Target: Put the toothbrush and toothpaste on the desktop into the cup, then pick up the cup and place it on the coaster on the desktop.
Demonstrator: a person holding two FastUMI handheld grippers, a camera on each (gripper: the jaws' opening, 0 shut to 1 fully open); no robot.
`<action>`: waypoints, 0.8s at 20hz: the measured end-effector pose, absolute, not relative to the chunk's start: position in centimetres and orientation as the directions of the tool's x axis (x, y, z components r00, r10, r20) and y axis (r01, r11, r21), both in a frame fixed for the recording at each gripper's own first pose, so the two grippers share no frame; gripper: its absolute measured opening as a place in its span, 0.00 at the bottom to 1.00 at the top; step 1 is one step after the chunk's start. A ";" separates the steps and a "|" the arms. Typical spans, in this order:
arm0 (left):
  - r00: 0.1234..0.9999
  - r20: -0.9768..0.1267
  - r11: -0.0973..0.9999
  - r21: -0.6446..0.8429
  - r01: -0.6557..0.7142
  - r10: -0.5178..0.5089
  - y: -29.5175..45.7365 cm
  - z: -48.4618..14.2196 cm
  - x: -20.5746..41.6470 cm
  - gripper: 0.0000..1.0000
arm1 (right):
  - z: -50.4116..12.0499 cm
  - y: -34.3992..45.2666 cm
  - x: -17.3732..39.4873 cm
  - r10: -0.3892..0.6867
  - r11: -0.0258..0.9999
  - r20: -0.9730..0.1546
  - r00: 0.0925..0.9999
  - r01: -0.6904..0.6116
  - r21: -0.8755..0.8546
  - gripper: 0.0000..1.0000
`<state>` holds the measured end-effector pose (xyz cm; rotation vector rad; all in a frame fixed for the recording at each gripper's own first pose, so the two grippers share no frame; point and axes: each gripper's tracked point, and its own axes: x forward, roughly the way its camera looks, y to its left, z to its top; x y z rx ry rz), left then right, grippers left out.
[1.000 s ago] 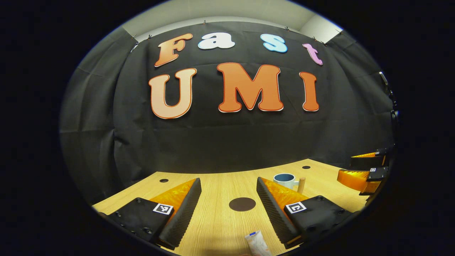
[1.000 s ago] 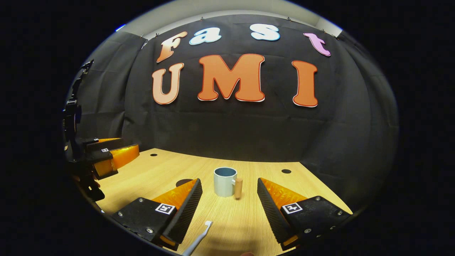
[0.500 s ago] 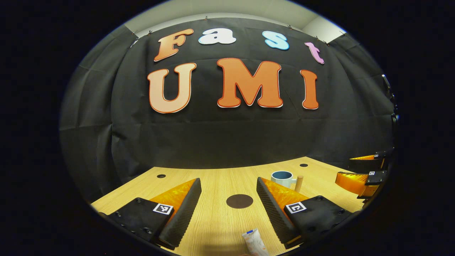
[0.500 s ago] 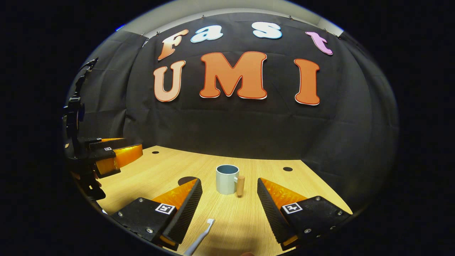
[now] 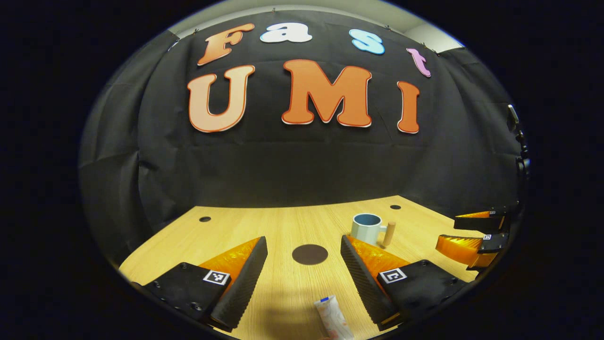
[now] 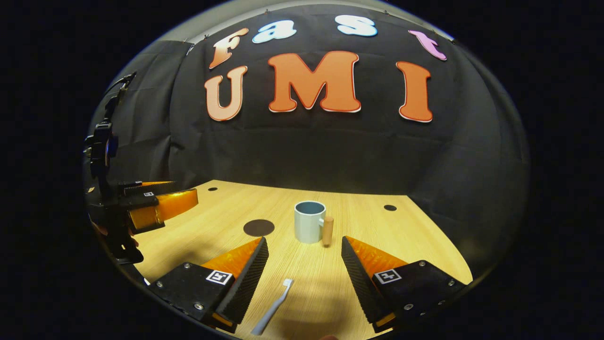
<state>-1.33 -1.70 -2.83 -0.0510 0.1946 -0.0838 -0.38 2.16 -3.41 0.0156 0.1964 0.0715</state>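
Note:
In the left gripper view my left gripper is open above the wooden desktop. A white toothpaste tube with a blue cap lies just below its fingertips. The dark round coaster sits ahead between the fingers, and the pale blue cup with a wooden handle stands to the right. In the right gripper view my right gripper is open, with a white toothbrush lying near its left finger. The cup stands ahead, the coaster to its left. The left gripper shows at far left.
The desktop has small dark holes near its back edge. The black cloth wall rises right behind the desk. The right gripper appears at the right edge of the left gripper view, its jaws apart.
Both cameras have tilted downward, so more of the desk shows. The toothpaste and the toothbrush have come further into view. Both grippers stay open.

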 end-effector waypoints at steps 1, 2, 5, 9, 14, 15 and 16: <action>0.970 -0.220 0.994 -0.067 0.087 -0.100 -1.9 -3.3 -1.7 0.99 | -4.3 2.4 -0.5 0.078 0.997 -0.224 0.971 -0.074 0.029 0.93; 0.962 -0.250 0.993 -0.071 0.094 -0.109 -2.1 -3.9 -2.1 0.99 | -4.9 2.5 -0.6 0.083 0.996 -0.253 0.964 -0.077 0.034 0.93; 0.934 -0.332 0.991 -0.068 0.113 -0.129 -2.5 -5.3 -3.2 0.99 | -6.8 3.1 -0.6 0.096 0.995 -0.343 0.934 -0.083 0.052 0.92; 0.888 -0.433 0.988 -0.080 0.132 -0.154 -2.9 -7.1 -4.8 0.99 | -9.7 4.0 -1.8 0.115 0.993 -0.436 0.893 -0.092 0.073 0.91; 0.817 -0.549 0.984 -0.116 0.134 -0.176 -3.1 -10.2 -6.0 0.96 | -12.4 5.5 -2.4 0.133 0.991 -0.532 0.836 -0.110 0.075 0.91; 0.803 -0.569 0.984 -0.120 0.135 -0.179 -3.2 -11.0 -6.5 0.98 | -12.9 5.9 -2.5 0.133 0.991 -0.550 0.824 -0.111 0.073 0.91; 0.784 -0.591 0.982 -0.128 0.140 -0.189 -3.4 -11.5 -7.0 0.98 | -13.3 6.3 -2.5 0.138 0.990 -0.569 0.810 -0.113 0.078 0.88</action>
